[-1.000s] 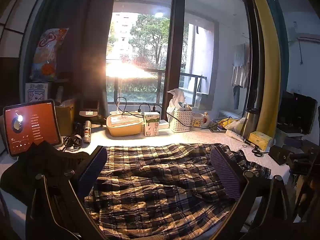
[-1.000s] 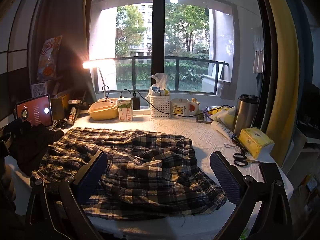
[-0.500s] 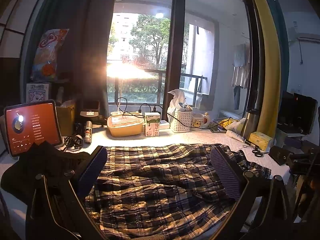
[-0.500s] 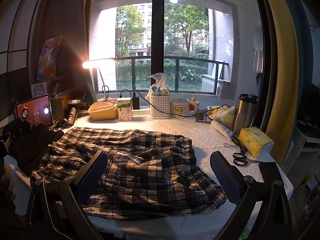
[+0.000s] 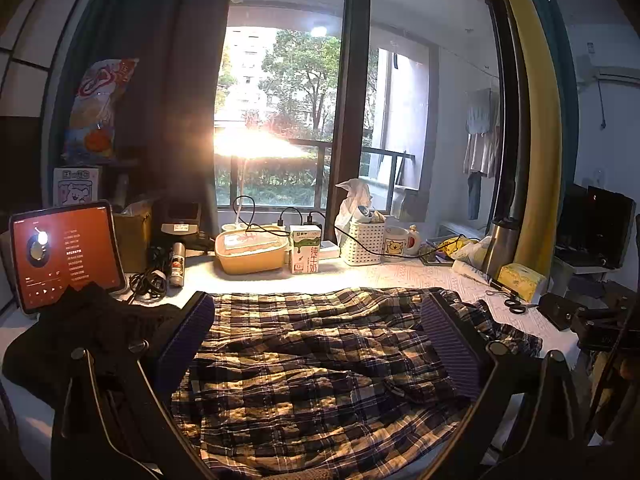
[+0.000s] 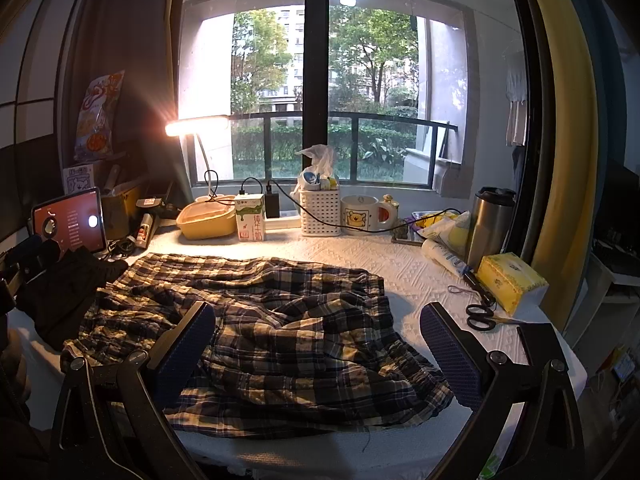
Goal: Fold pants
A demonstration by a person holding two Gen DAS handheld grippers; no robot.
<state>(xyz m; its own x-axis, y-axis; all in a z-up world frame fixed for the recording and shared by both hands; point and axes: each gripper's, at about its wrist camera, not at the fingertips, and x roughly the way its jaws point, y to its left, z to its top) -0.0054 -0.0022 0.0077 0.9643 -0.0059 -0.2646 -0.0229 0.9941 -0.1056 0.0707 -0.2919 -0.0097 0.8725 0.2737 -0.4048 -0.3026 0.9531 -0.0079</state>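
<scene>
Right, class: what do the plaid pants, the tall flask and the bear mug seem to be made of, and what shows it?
Plaid pants: thin woven cloth, probably cotton, matte; it lies in soft creases.
Tall flask: brushed metal, likely steel, with a dull sheen and a dark lid.
Bear mug: glazed ceramic by its look; white, glossy, printed.

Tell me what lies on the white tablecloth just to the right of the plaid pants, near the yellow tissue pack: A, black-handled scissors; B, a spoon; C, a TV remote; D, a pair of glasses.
A: black-handled scissors lie on the white tablecloth between the plaid pants and the yellow tissue pack, blades pointing right.
</scene>
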